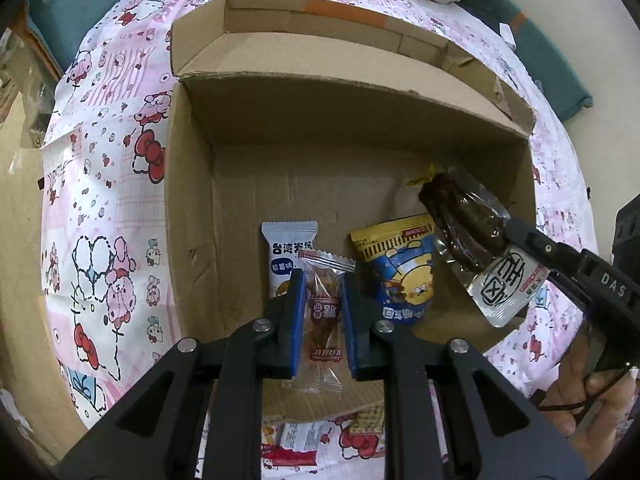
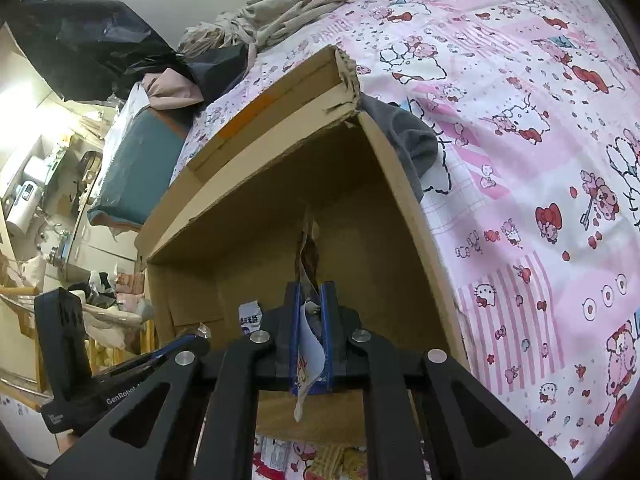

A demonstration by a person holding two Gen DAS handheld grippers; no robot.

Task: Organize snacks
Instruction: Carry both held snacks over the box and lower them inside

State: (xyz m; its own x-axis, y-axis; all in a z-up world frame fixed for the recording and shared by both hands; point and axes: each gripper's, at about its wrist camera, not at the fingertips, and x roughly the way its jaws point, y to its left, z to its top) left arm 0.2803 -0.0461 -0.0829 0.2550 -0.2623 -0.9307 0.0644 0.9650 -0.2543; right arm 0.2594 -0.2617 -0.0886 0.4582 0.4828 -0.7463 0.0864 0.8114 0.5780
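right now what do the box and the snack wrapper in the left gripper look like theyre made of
The box: corrugated cardboard, matte brown, with torn, frayed flap edges. The snack wrapper clamped in the left gripper: thin clear plastic film, probably, glossy, with crimped zigzag ends and the brownish snack showing through.

I have an open cardboard box (image 1: 192, 208) sitting on the patterned bedsheet (image 1: 100, 184), its far flap (image 1: 320, 64) folded outward behind it. Inside, on the floor toward the near wall, a rice-cake packet (image 1: 286, 250) lies left of a cartoon snack bag (image 1: 400, 268). My left gripper (image 1: 322, 280) hangs over the near edge with a clear-wrapped snack (image 1: 323, 312) between its fingers, just in front of those two. My right gripper (image 2: 310, 292) comes in from the right, its dark snack pouch (image 1: 464, 228) above the box's right side. More packets (image 1: 288, 440) lie on the sheet before the box. Piled bedding (image 2: 304, 0) lies behind it.
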